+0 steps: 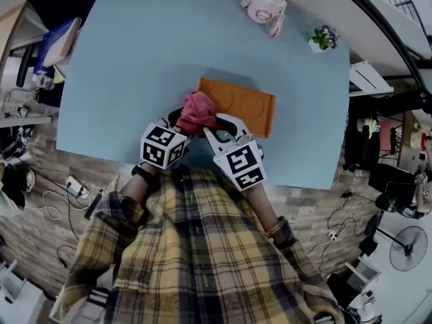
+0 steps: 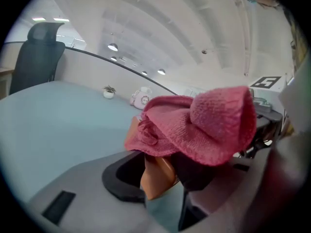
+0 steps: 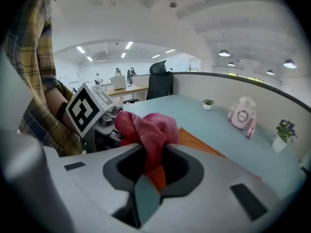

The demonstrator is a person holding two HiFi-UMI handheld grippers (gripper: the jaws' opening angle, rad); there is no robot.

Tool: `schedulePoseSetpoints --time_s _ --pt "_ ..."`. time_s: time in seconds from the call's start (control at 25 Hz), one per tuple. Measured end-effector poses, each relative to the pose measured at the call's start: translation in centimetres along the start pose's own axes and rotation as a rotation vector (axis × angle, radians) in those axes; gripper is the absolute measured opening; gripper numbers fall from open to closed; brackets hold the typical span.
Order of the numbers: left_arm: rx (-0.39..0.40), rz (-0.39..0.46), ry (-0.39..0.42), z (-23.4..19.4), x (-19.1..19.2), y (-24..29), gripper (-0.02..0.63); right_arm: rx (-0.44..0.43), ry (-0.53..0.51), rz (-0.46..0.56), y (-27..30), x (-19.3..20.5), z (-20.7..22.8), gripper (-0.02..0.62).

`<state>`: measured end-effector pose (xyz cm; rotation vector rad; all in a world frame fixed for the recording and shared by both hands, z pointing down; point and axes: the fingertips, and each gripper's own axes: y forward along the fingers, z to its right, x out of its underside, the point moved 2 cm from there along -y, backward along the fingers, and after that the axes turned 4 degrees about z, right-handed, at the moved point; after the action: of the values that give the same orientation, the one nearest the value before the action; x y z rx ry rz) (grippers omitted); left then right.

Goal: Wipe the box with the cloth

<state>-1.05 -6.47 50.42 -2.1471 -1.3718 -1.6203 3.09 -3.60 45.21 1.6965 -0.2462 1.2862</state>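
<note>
1. A person in a plaid shirt leans over a blue table [image 1: 135, 59], holding a claw in each hand
2. A crumpled pink cloth [image 1: 197, 110] is bunched between the two claws, near the table's front edge
3. The right claw [image 1: 214, 128] is closed on the cloth; in the right gripper view a fold runs down between its jaws [image 3: 153, 161]
4. The left claw [image 1: 181, 121] also looks closed on the cloth, which billows up over its tips and fills much of the left gripper view [image 2: 209, 125]
5. The box [image 1: 246, 103] is flat and orange and lies on the table, its long axis running left to right with a slight tilt
6. The cloth sits over the box's near left corner; whether it touches the box cannot be told
7. Most of the box stretches away to the right and forward of the claws, so the right claw is nearer, and a wipe would likely sweep rightward along the long axis
</note>
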Motion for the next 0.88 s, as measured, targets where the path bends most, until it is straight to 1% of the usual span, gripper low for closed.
schedulePoseSetpoints --time_s 0.04,0.12,0.2,0.24,0.36,0.52,0.88 --pt "0.0 0.001 -0.001 0.0 0.0 0.0 0.167 0.018 -0.02 -0.016 0.1 0.3 0.3 0.087" --pt "-0.001 0.002 0.0 0.0 0.0 0.0 0.167 0.063 -0.064 -0.084 0.1 1.5 1.0 0.087" --pt "-0.004 0.003 0.001 0.0 0.0 0.0 0.167 0.081 -0.069 -0.142 0.2 2.9 1.5 0.087" --pt "-0.004 0.004 0.0 0.0 0.0 0.0 0.167 0.078 -0.053 -0.145 0.2 3.5 1.6 0.087" --pt "-0.004 0.004 -0.002 0.1 0.0 0.0 0.167 0.062 -0.004 -0.103 0.1 4.0 1.8 0.087" --pt "-0.004 0.003 0.001 0.0 0.0 -0.1 0.167 0.092 -0.044 -0.158 -0.8 4.4 2.4 0.087" --pt "0.003 0.003 -0.011 -0.2 -0.1 0.0 0.169 0.183 -0.03 -0.222 -3.8 6.6 5.1 0.087"
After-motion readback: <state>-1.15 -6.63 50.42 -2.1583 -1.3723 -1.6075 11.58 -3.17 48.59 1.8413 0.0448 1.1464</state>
